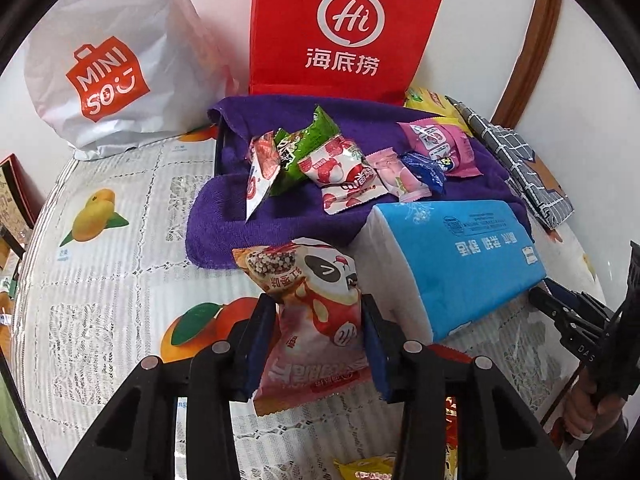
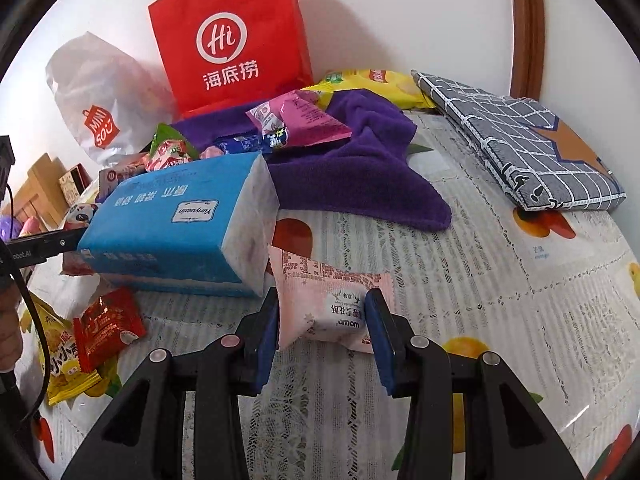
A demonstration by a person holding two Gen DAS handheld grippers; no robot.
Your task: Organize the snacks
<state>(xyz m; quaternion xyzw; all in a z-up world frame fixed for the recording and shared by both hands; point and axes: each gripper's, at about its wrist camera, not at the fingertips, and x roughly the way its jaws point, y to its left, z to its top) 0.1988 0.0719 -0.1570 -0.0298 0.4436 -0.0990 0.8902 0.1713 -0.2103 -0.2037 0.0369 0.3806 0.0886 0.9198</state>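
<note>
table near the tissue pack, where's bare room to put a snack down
Free: tablecloth between purple towel and grid-patterned pouch; also the stretch below the white Miniso bag. Crowded: the towel's snack pile and beside the tissue pack.

I read both wrist views as bright and evenly lit, with mild softness but no motion blur. Fisheye distortion bends straight edges and leaves black corners. The red paper bag [image 2: 230,40] casts a soft shadow rightward on the wall [image 2: 400,20]. Faint glare streaks the glossy bench cover [image 2: 576,416]. The jaws' bases at the bottom look slightly soft.
</note>
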